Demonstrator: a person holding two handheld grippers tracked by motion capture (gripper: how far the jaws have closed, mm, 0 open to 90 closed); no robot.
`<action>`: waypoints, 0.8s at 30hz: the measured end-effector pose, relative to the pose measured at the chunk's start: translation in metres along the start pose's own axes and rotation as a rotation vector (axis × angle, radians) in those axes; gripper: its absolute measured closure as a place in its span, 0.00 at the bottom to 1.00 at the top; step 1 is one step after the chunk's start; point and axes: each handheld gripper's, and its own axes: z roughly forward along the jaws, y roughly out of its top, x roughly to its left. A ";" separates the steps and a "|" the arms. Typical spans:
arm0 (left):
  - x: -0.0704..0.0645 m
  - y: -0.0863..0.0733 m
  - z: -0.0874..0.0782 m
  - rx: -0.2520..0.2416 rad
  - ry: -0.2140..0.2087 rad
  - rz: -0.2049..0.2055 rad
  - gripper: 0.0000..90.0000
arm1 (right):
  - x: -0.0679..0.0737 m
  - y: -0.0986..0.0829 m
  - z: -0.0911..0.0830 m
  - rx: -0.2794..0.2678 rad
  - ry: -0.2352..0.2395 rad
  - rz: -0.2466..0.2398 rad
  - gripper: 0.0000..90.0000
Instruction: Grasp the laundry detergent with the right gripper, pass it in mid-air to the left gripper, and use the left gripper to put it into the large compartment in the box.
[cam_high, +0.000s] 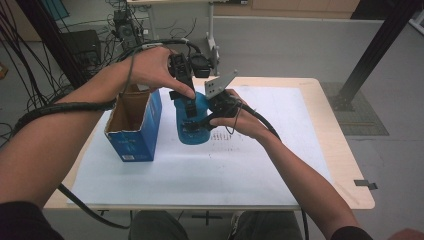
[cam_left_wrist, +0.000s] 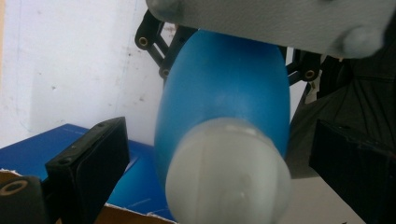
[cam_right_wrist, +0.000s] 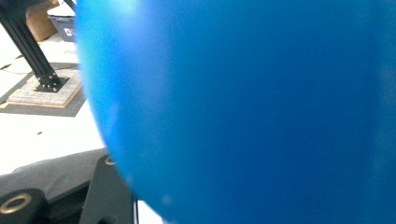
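While I am watching from the high view, a blue bottle (cam_high: 192, 120) is standing roughly upright above the middle of the desk (cam_high: 320, 115), its long axis near vertical and leaning slightly. In the left gripper view the bottle (cam_left_wrist: 224, 116) is pointing its pale, whitish end (cam_left_wrist: 229, 172) toward the camera, body running away toward the white sheet.

Left gripper (cam_high: 190, 107): I am seeing it coming down from above, jaws standing wide to either side of the pale end, not touching it. Right gripper (cam_high: 207, 120): it is meeting the bottle's side from the right; the bottle (cam_right_wrist: 243, 107) is sitting hard against its camera, and I cannot tell how its jaws are standing.

Blue cardboard box (cam_high: 135, 125): it is standing open-topped just beside the bottle on the left.

Surface: a white sheet (cam_high: 200, 170) is covering most of the light wooden desk. Room: grey floor, black frame posts (cam_high: 375, 50), and cables (cam_high: 30, 60) at far left.
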 end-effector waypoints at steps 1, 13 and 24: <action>0.000 0.000 0.000 -0.001 0.000 -0.001 0.06 | 0.000 0.001 -0.001 -0.002 0.002 0.000 0.49; -0.001 0.000 0.001 0.003 -0.003 0.006 0.06 | 0.002 0.008 -0.002 -0.003 0.007 -0.012 0.49; -0.001 0.000 0.002 0.010 -0.007 0.008 0.06 | 0.002 0.008 0.000 -0.002 0.008 -0.008 0.49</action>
